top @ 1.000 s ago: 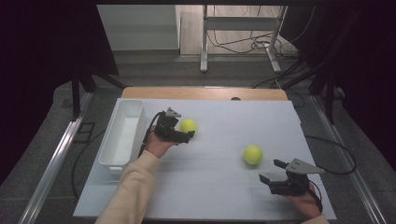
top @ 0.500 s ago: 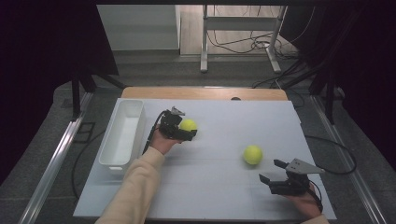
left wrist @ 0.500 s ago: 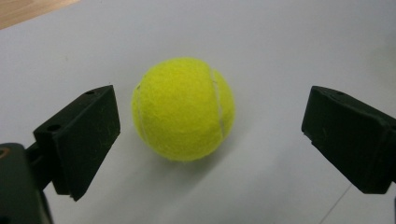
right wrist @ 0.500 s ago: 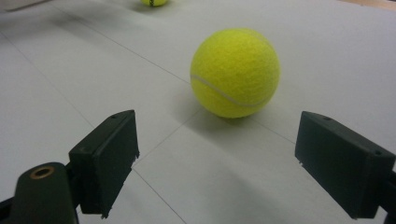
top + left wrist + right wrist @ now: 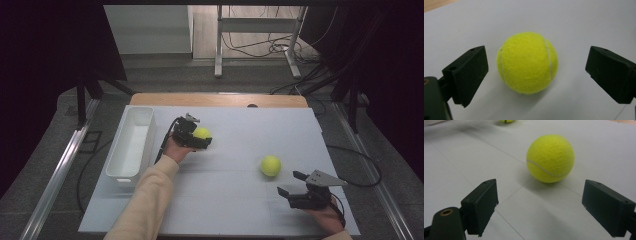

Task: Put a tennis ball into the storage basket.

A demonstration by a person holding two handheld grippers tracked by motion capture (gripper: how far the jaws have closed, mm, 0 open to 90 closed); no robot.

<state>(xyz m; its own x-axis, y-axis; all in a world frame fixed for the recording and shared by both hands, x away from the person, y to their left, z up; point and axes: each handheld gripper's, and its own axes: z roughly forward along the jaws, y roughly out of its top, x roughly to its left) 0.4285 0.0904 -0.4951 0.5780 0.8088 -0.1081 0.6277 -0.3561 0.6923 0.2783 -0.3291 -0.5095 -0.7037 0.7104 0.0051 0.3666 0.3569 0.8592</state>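
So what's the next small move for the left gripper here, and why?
Probably close the left gripper on the tennis ball. Its jaws stand open on either side of the ball, which rests on the table between them with a gap at each side, so nothing is gripped yet.

Bin [image 5: 131,145] at table [image 5: 235,210] left edge; ball 1 [image 5: 202,133] just right of bin; ball 2 [image 5: 270,165] farther right, nearer.

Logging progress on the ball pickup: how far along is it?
Nothing looks done: the white bin holds no ball. In hand: the left gripper, jaws open, straddles one tennis ball. Left: closing on it, and the second ball ahead of the open right gripper.
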